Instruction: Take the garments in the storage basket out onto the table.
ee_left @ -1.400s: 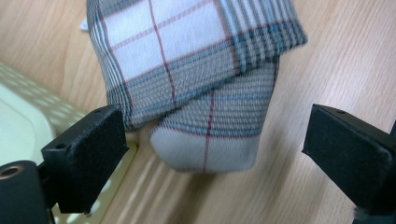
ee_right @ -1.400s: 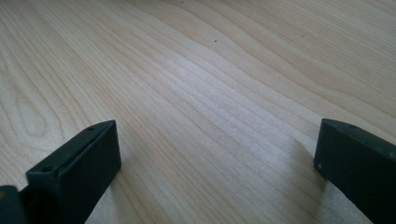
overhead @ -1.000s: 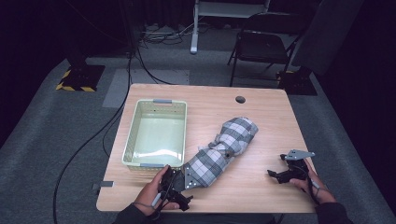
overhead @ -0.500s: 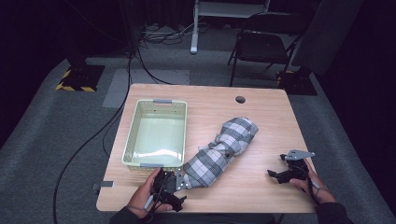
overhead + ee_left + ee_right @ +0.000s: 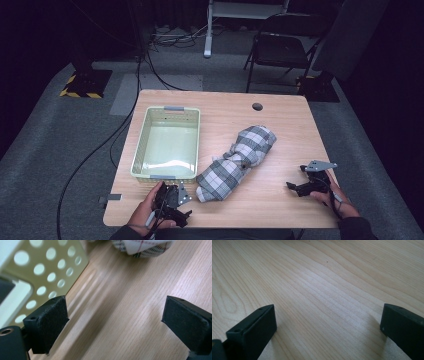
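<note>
A rolled checked cloth [image 5: 235, 162] lies slantwise on the wooden table [image 5: 280, 125], right of a pale green perforated basket [image 5: 167, 142]. My left gripper [image 5: 175, 202] rests near the table's front edge, just below the basket's front right corner and left of the cloth's near end. Its jaws stand wide open over bare wood in the left gripper view, with the basket wall [image 5: 47, 272] at the left and the cloth's end [image 5: 142, 247] at the top. My right gripper [image 5: 295, 187] sits at the front right, open, with nothing but tabletop [image 5: 324, 290] between its pads.
A round cable hole [image 5: 257, 106] marks the table's far side. A folding chair [image 5: 280, 50] and cables lie on the floor behind the table. The basket holds nothing.
My left gripper has drawn back from the cloth's near end, leftward and toward the front edge. The cloth has stayed on the table. The right gripper has kept still.
</note>
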`<action>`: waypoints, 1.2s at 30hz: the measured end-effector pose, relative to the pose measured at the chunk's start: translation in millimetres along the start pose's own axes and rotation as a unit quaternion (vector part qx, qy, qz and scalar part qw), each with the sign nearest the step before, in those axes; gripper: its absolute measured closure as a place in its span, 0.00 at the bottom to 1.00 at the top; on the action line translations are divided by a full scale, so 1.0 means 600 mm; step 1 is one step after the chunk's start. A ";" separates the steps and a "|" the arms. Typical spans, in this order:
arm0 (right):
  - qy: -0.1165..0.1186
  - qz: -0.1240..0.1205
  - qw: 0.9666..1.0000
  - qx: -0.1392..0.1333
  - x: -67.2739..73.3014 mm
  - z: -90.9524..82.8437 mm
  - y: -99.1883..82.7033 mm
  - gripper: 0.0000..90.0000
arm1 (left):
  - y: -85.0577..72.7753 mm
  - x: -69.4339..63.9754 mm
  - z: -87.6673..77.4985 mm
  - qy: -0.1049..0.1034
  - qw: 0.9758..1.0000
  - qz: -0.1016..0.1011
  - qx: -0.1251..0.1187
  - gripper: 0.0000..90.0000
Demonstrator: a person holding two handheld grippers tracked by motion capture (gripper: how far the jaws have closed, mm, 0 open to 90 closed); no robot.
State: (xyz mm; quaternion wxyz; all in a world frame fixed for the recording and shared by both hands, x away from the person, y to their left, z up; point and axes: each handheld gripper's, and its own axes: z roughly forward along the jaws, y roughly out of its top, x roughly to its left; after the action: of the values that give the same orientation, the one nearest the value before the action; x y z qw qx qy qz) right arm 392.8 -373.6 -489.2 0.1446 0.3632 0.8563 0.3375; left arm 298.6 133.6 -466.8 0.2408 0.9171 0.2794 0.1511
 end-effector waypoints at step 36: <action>0.000 0.000 1.000 0.000 0.000 0.000 0.000 0.01 | -0.114 0.070 0.007 -0.032 0.990 -0.109 -0.089 0.00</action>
State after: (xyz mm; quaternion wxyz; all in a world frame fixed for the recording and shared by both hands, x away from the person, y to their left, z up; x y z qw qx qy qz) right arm 392.9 -373.6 -489.2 0.1444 0.3632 0.8562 0.3378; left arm 303.6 206.7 -500.2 0.3455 0.8606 0.3549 0.1187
